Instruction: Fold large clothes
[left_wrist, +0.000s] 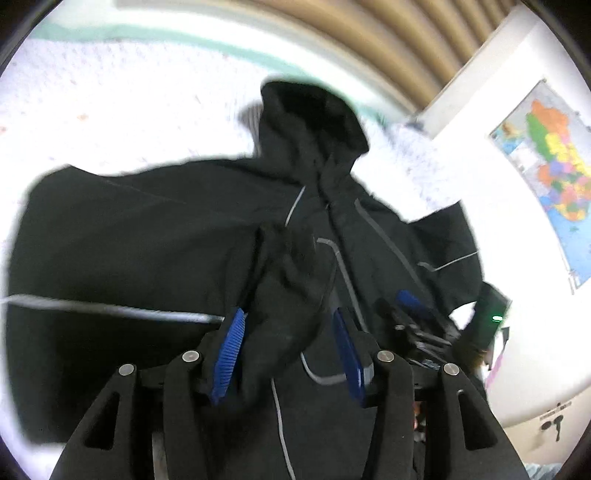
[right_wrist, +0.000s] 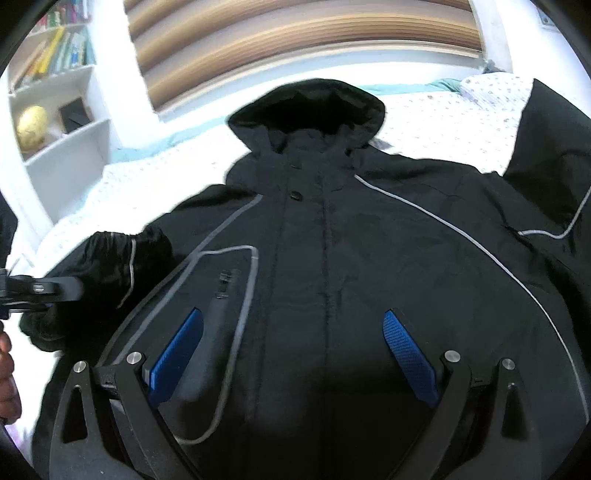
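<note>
A large black hooded jacket with grey piping lies front up on a white bed, hood toward the far side. It also shows in the left wrist view. My left gripper has a sleeve cuff between its blue pads and holds it over the jacket's chest. My right gripper is open and empty, low over the jacket's front. The left gripper also shows at the left edge of the right wrist view, at the bunched cuff. The other sleeve lies out to the right.
The bed has a white dotted cover with a teal edge. A white bookshelf stands at the left with books and a globe. A striped blind hangs behind the bed. A coloured map is on the right wall.
</note>
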